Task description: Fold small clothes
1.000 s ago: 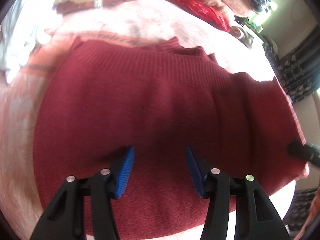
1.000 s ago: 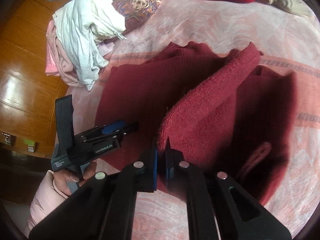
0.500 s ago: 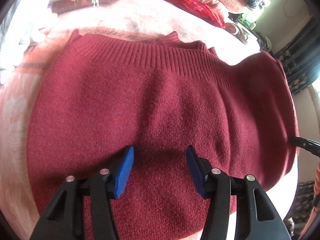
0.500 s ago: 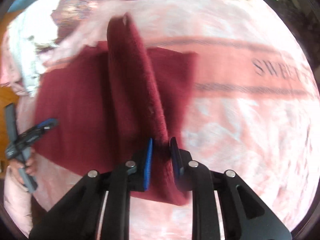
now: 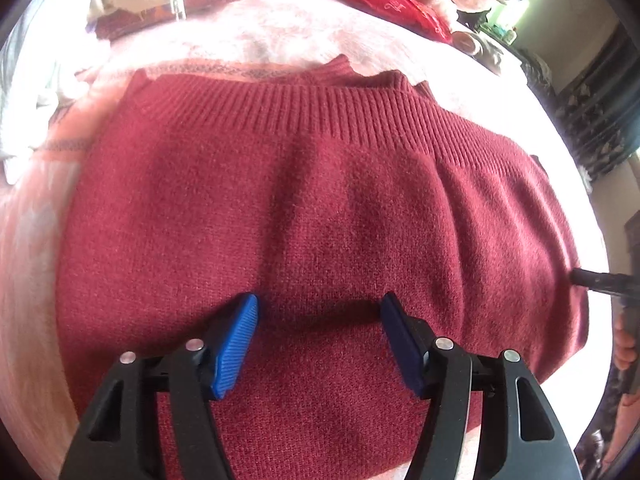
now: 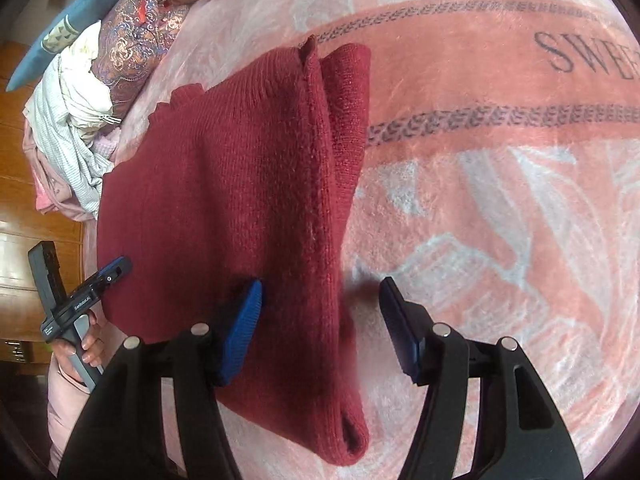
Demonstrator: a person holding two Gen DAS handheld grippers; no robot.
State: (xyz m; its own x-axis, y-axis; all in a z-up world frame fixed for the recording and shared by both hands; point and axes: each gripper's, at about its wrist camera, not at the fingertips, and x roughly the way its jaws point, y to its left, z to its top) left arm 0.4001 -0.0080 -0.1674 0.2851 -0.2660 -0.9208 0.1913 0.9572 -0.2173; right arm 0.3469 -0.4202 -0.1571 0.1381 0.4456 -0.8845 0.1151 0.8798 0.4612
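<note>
At the far left of the right wrist view, a pile of clothes (image 6: 76, 128) is cut off by the lens edge; its pale, striped and paisley fabrics overlap, so single garments cannot be told apart. A blue cushion (image 6: 60, 36) behind it is partly hidden. Below the pile, a hand (image 6: 86, 346) and a pink sleeve hold the left gripper (image 6: 110, 274), of which only one blue-tipped finger shows in this view.

The red knitted sweater (image 6: 224, 216) lies folded on the pink blanket (image 6: 500, 208). Its right edge forms a thick doubled fold, with layers visible at the lower corner. The knit is fuzzy, with a ribbed band along the far edge. The blanket is plush, with pale leaf shapes, dark patterned bands and lettering cut off at the right rim.

The right gripper (image 6: 320, 320) points down over the fold. Its jaws are opening; the fold lies between them, and neither ridged blue pad presses on it.

In the left wrist view, the sweater (image 5: 304, 200) fills the frame. The left gripper (image 5: 318, 334) hovers over it with jaws opening and gripping nothing. At the right rim, a dark finger of the right gripper (image 5: 592, 280) touches the sweater edge. A red cloth (image 5: 392, 4) lies at the top, and the room beyond is too dim to make out.
</note>
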